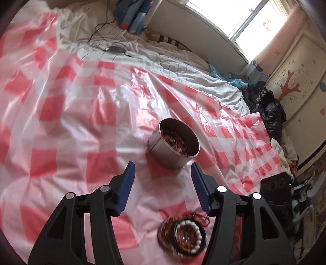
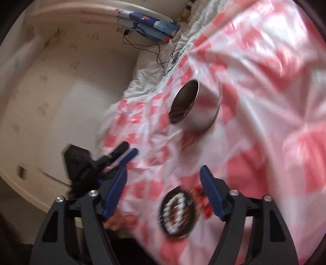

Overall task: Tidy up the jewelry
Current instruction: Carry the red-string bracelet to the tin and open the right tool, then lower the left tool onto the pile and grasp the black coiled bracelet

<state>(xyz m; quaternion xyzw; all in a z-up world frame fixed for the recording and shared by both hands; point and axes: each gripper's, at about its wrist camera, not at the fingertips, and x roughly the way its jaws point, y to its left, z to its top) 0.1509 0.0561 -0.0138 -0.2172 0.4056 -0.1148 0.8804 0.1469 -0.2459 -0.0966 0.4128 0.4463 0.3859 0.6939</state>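
A round metal tin (image 1: 173, 142) stands on the pink-and-white checked sheet (image 1: 81, 114) with tangled jewelry inside. My left gripper (image 1: 162, 166) is open just in front of the tin, with nothing between its fingers. A pile of bracelets (image 1: 183, 238) lies under it: white beads, a black ring, amber beads and a red cord. In the right wrist view my right gripper (image 2: 164, 169) is open above the same bracelets (image 2: 177, 212), not touching them. The tin (image 2: 195, 106) lies further ahead. The left gripper (image 2: 128, 150) shows at the left there.
The checked sheet covers a bed with a white striped quilt (image 1: 163, 61). Blue patterned bedding (image 1: 132, 16) and a black cable (image 1: 97, 30) lie at the head. Dark clothes (image 1: 269, 110) and a black box (image 1: 275, 187) sit at the bed's right edge.
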